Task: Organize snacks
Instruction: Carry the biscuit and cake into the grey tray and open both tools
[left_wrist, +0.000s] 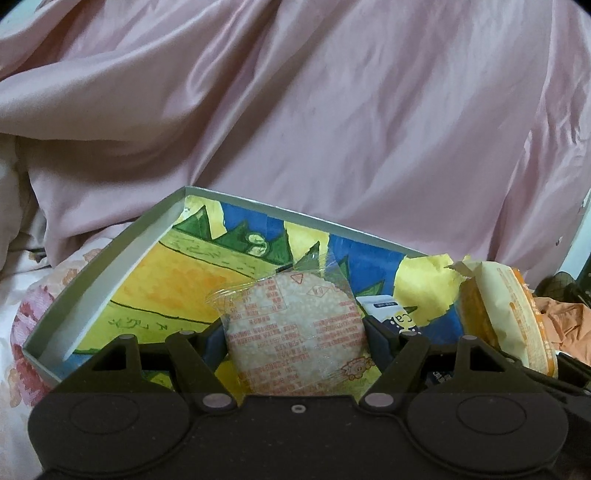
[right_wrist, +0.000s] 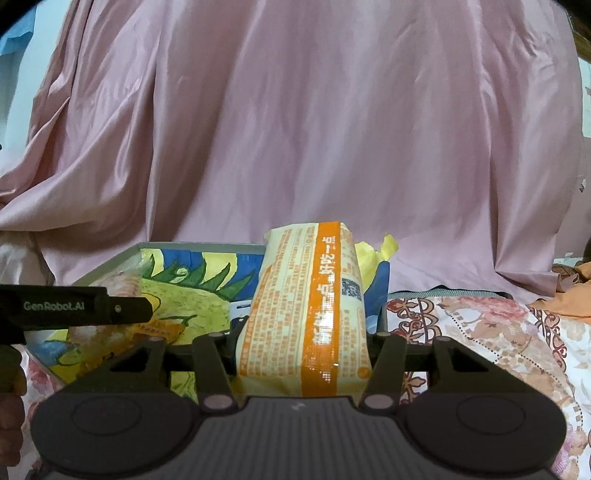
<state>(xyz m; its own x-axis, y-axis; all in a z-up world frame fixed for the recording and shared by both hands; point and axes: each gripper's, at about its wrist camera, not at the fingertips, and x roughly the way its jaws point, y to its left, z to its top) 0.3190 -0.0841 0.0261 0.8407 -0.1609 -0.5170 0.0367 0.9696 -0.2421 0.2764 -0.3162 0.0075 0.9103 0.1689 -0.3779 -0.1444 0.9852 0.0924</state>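
Two snacks in hand, neither set down yet: left gripper (left_wrist: 295, 332) pinching a clear-wrapped rice cracker (left_wrist: 291, 332), right gripper (right_wrist: 303, 339) clamped on an upright yellow-and-orange packet (right_wrist: 306, 314). Both held over the open box (left_wrist: 96, 277) with its painted lining; a dark-labelled item (left_wrist: 391, 314) possibly inside already. Placing both probably remaining. Underneath, a floral bedspread (right_wrist: 480, 332); behind, draped pink cloth (right_wrist: 295, 129); orange fabric (left_wrist: 565, 325) at far right.
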